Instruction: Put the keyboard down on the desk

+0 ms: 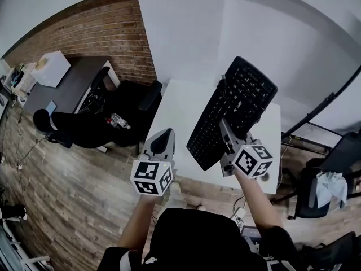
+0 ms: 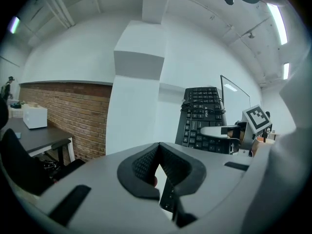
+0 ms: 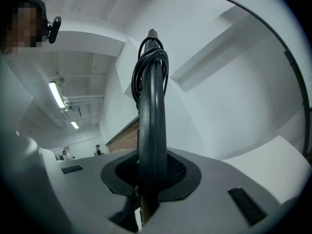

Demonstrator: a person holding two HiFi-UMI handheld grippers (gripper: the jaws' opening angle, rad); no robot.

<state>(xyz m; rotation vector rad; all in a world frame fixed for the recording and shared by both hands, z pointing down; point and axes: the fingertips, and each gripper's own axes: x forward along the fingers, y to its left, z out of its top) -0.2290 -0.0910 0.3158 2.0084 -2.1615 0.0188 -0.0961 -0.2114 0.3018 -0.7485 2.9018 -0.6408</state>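
Black keyboard (image 1: 232, 109), cable (image 3: 151, 57) coiled round it, is clamped in your right tongs (image 1: 224, 127) over the white table (image 1: 176, 114). Your left tongs (image 1: 163, 137) are closed, empty. A black chair (image 1: 132, 103) stands just left of the table.

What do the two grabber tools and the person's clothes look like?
Each is a smooth light-grey wedge: the left gripper and the right gripper. Their jaws are lined with black ribbed pads. Each carries a white cube with black square markers. The person wears a black top.
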